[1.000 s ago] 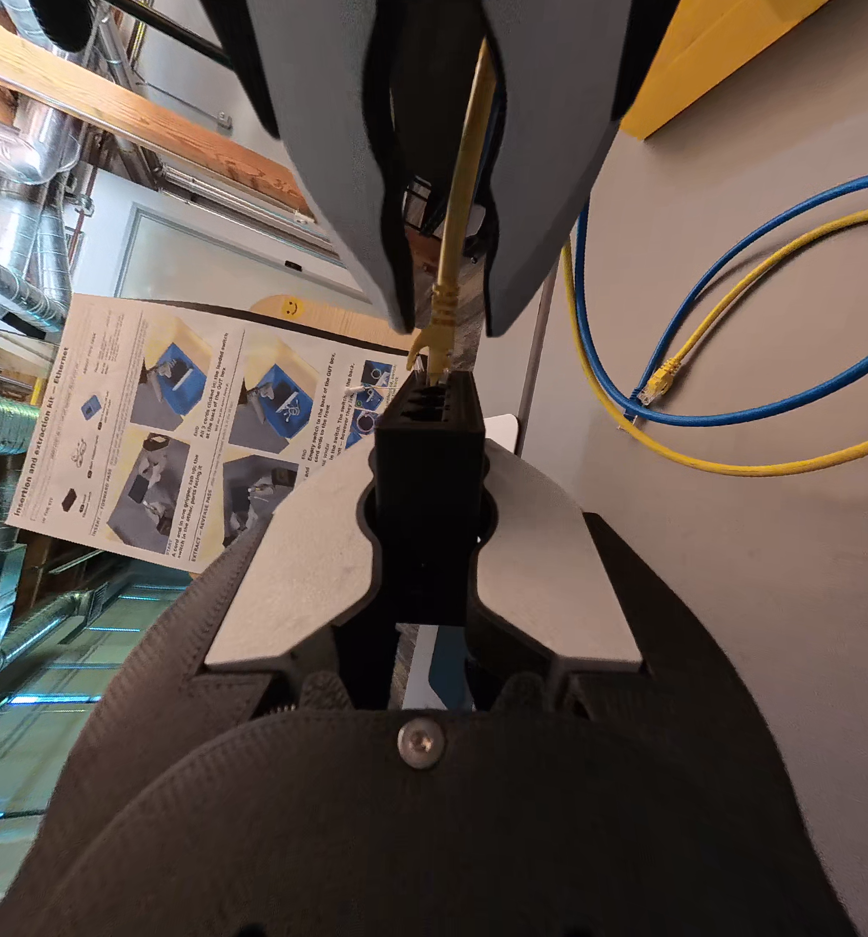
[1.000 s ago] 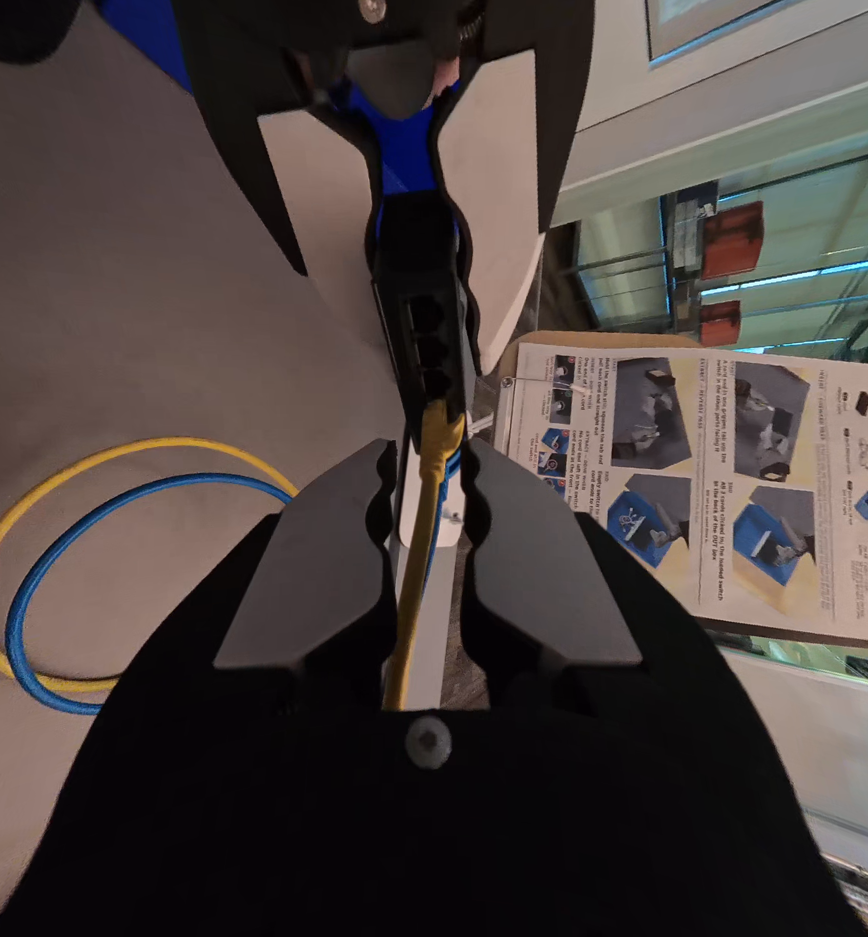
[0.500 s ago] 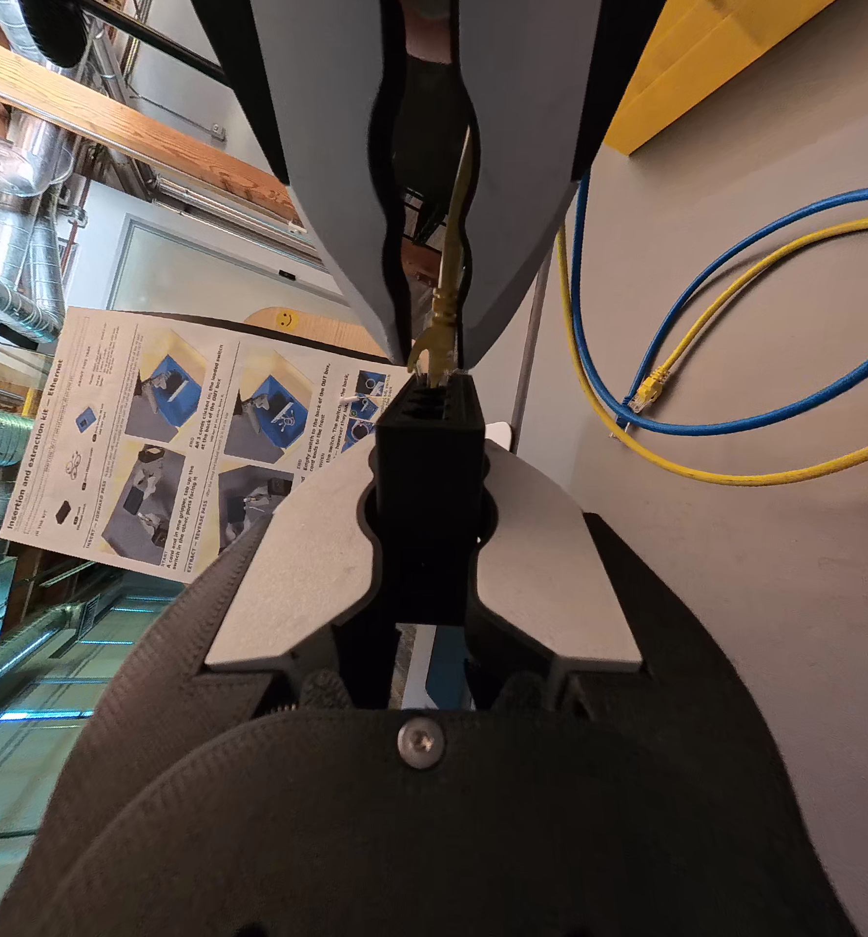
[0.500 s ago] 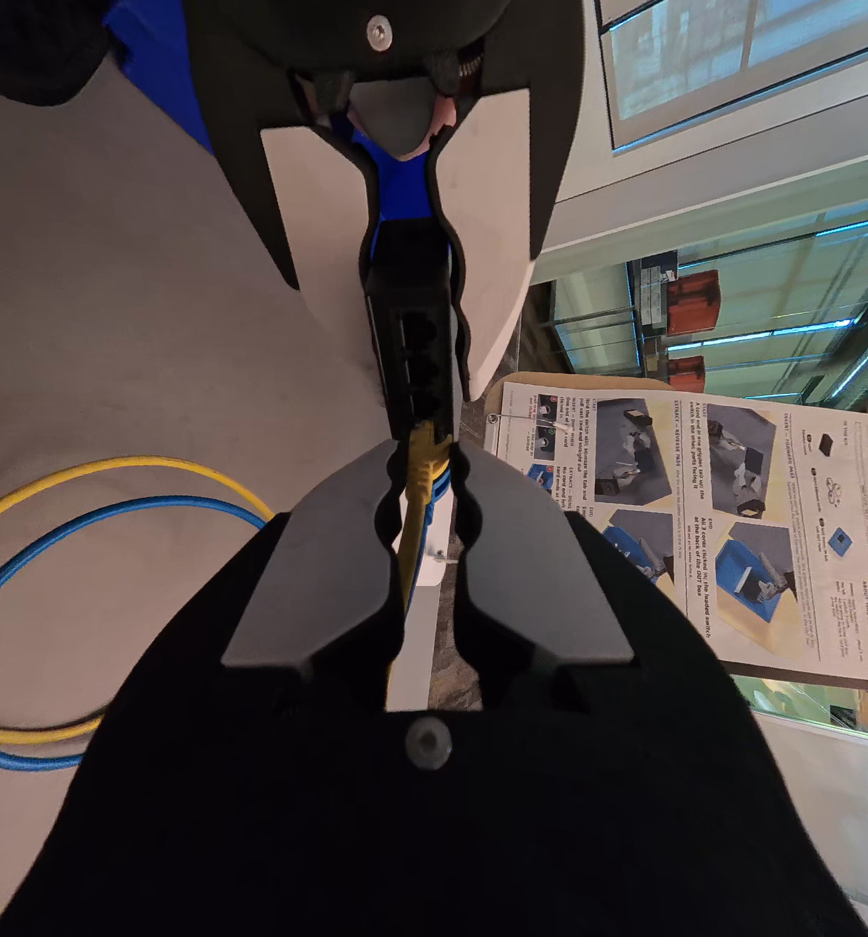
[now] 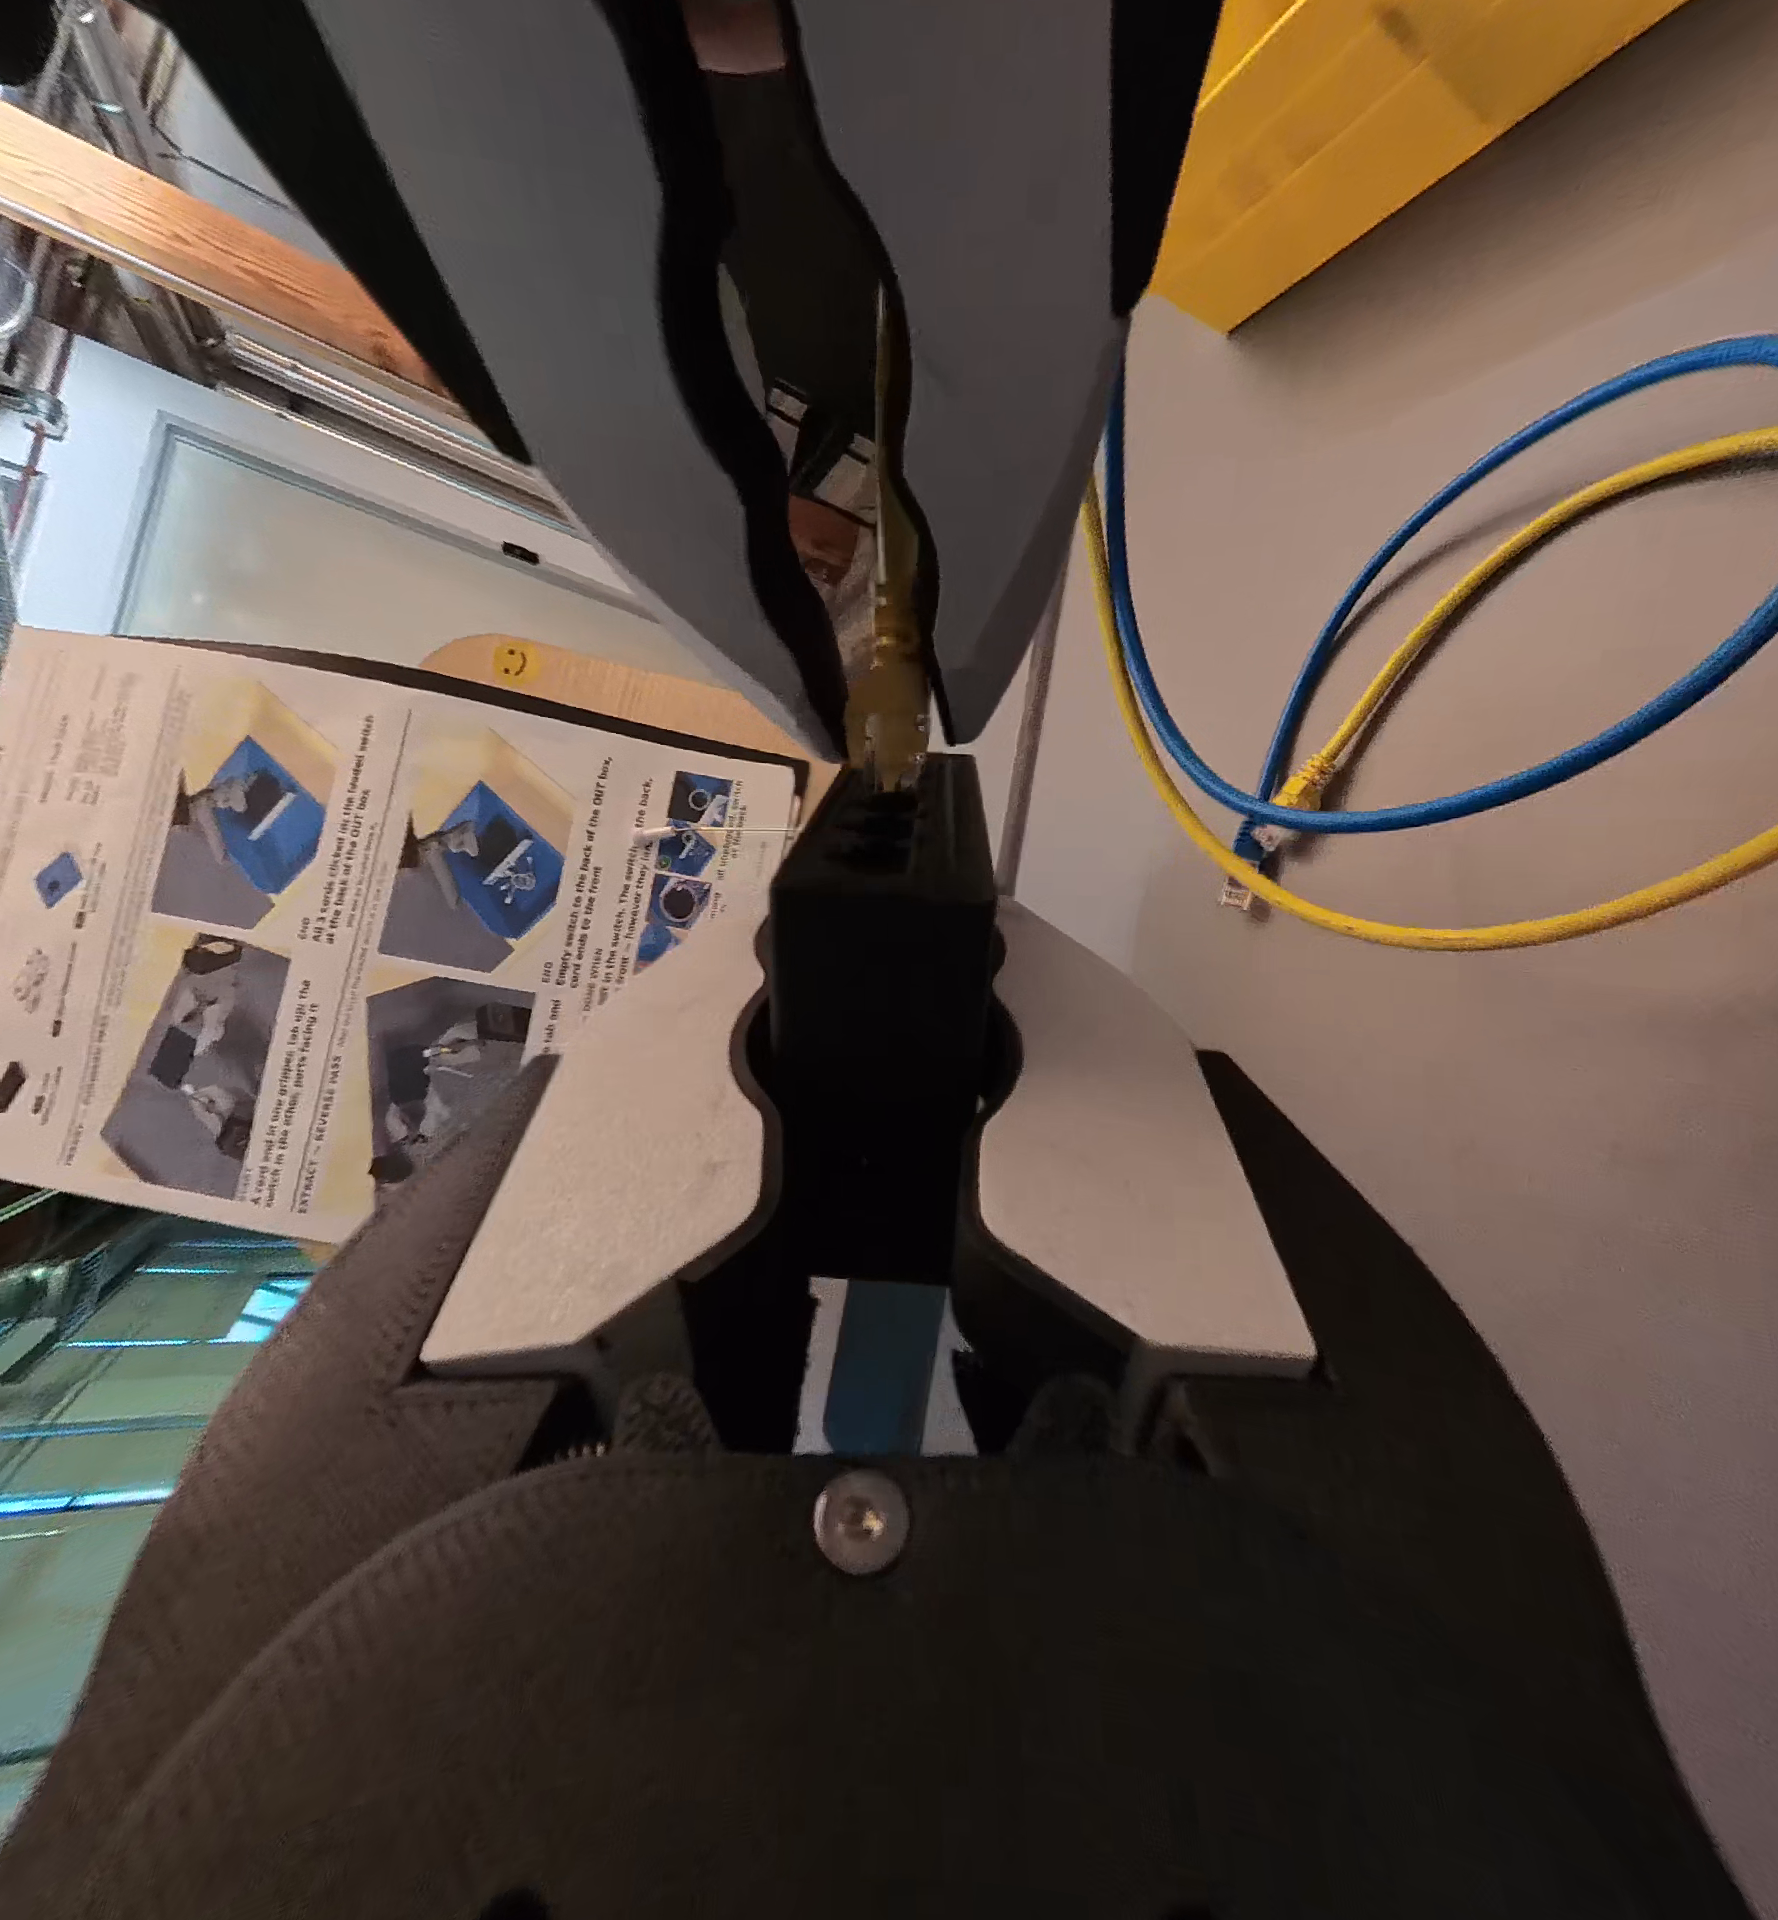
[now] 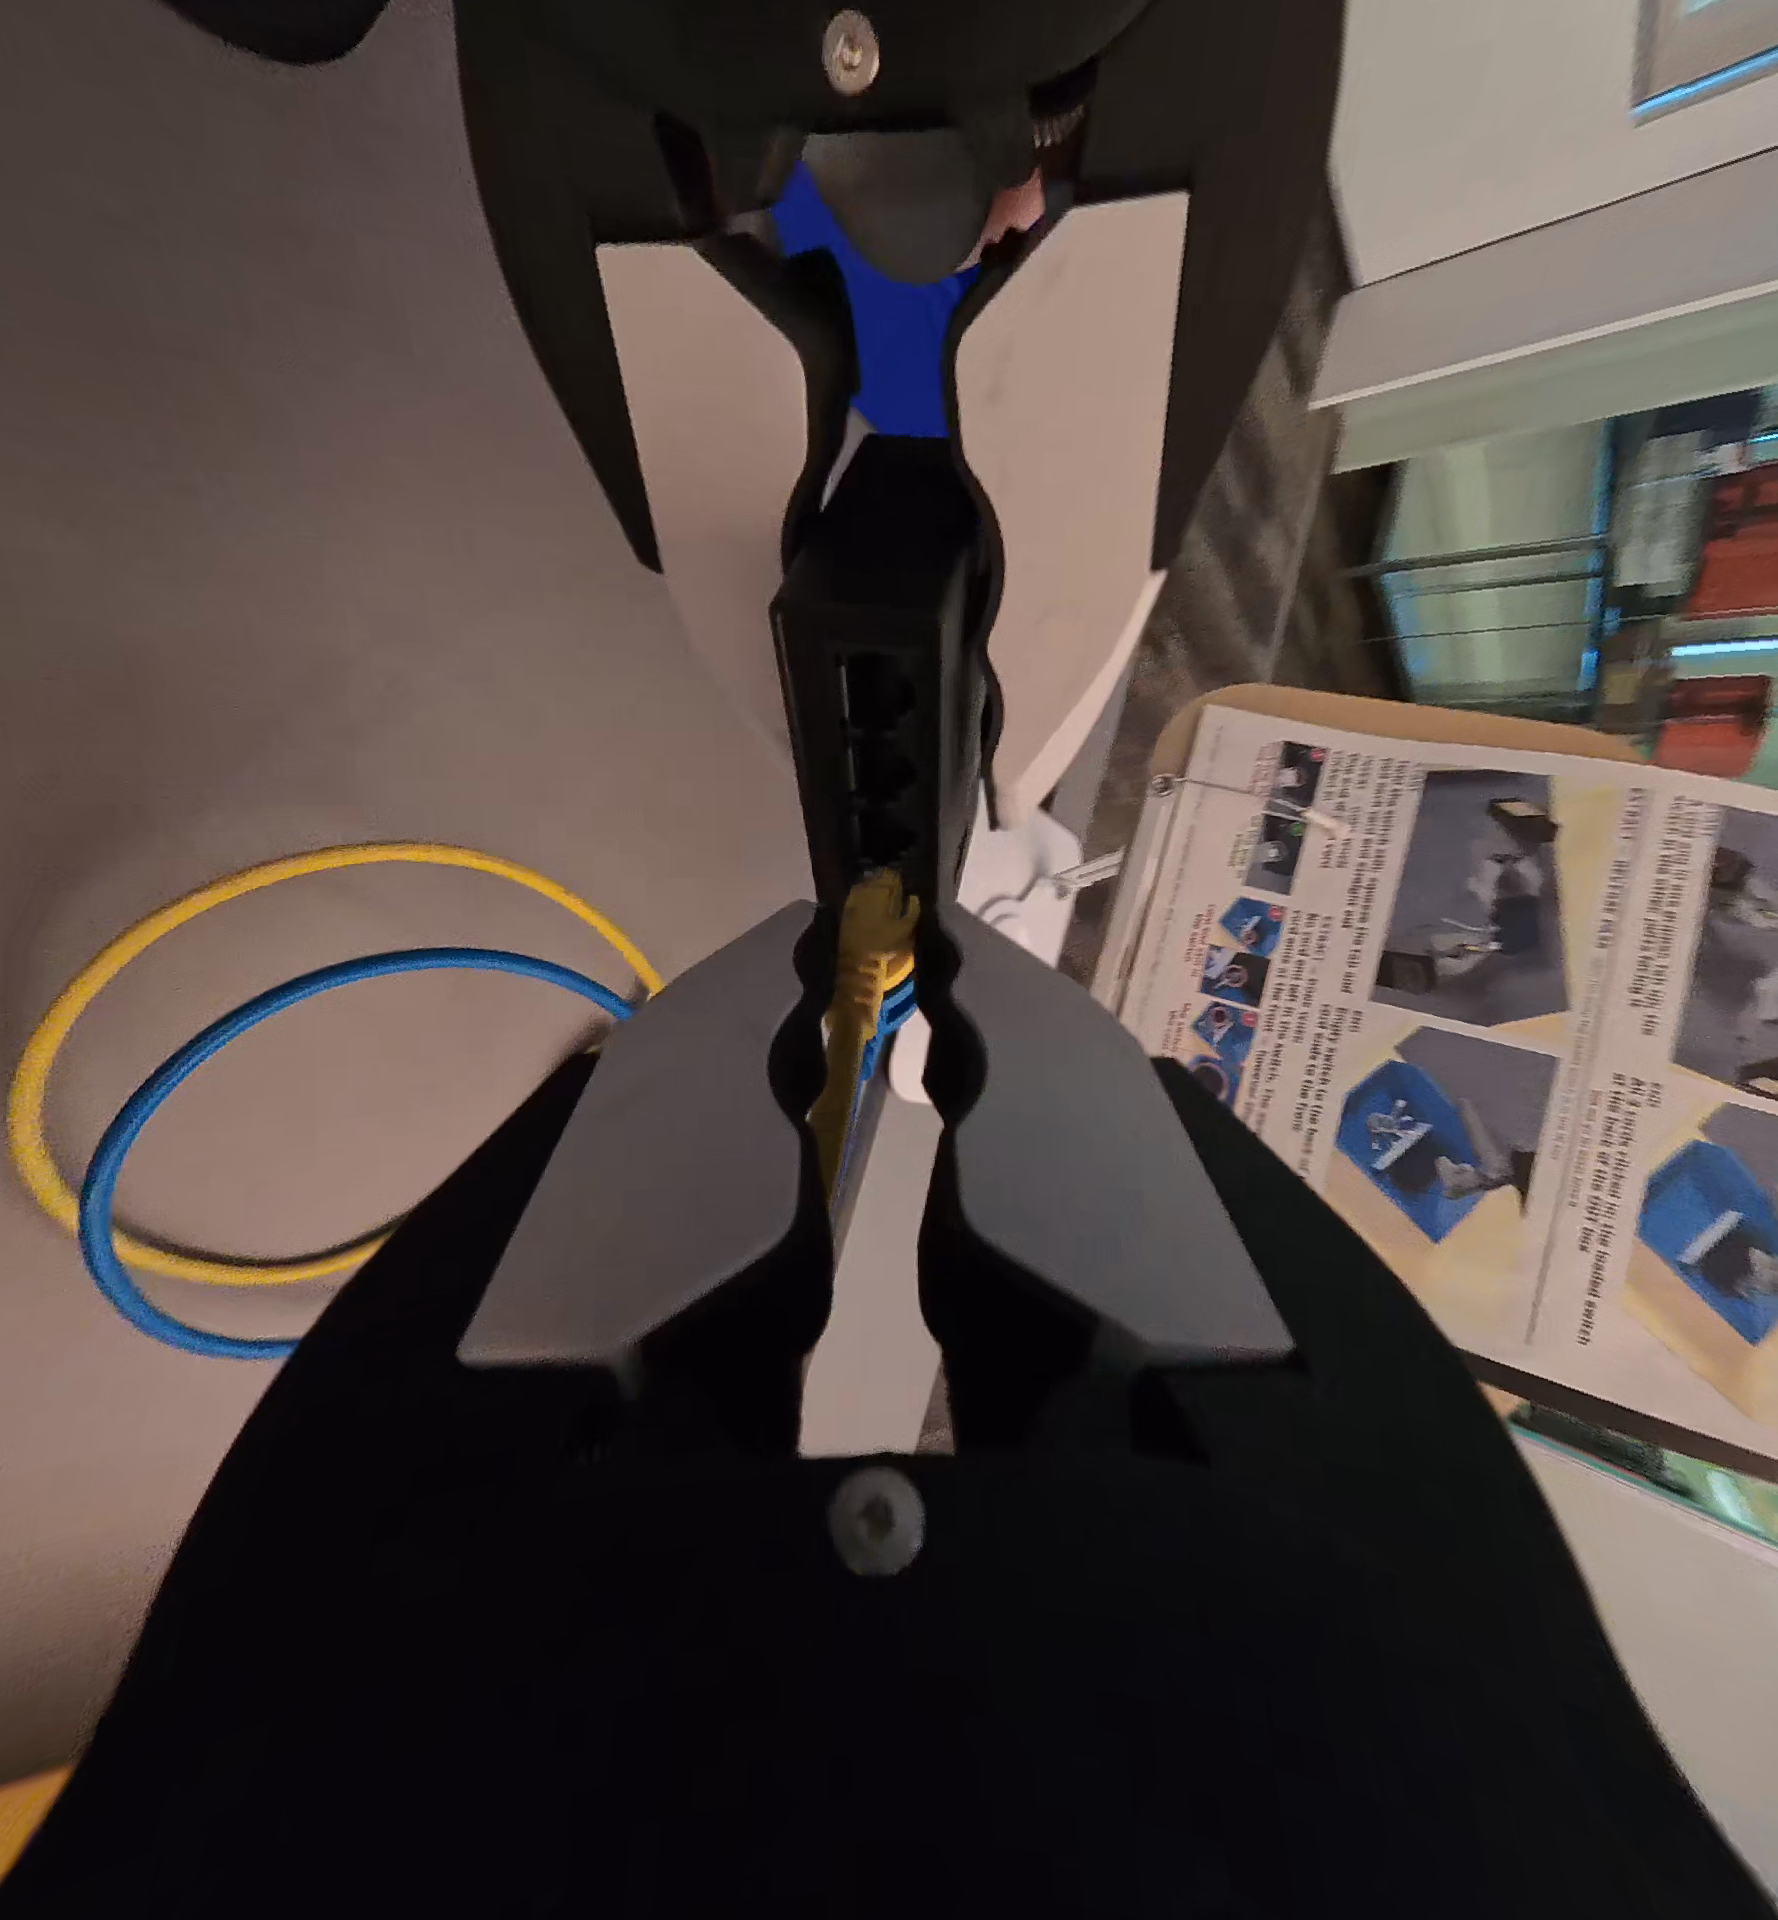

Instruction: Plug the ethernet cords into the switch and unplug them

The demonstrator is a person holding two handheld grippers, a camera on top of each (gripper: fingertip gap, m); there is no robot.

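My right claw (image 6: 869, 940) has closed in, pinching the yellow cord (image 6: 843, 1039) at the switch (image 5: 880, 997), which my left claw (image 5: 874, 1039) clamps; only the left view shows loose plugs (image 5: 1300, 795).

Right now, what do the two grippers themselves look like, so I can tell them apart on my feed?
Both share one build. The left gripper has flat pale grey fingers with wavy black inner edges, on a ribbed black body with a silver screw. The right gripper looks the same, but its fingers appear darker grey. No sleeves show.
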